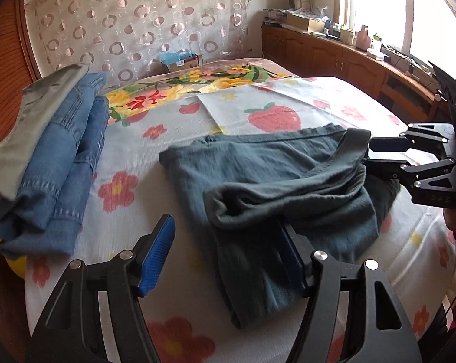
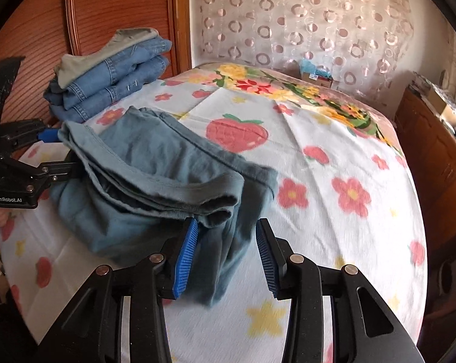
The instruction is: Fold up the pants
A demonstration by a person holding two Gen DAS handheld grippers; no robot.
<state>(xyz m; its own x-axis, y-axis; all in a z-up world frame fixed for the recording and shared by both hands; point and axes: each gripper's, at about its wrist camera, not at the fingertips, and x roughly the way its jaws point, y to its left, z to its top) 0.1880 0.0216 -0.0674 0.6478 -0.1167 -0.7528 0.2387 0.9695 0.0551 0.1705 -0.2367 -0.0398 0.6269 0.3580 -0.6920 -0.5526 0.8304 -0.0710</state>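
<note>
The teal pants [image 1: 273, 181], bunched in thick folds, are being flanked by the parted left gripper [image 1: 228, 254] and right gripper [image 2: 226, 257].

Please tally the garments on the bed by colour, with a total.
Teal pants being folded: 1
Blue denim jeans in the stack: cannot tell exactly; at least 2 folded layers
Grey-green garment on top of the stack: 1
Total: at least 4

One teal pants [image 1: 267, 187], three stacked garments [image 2: 106, 75]
</note>
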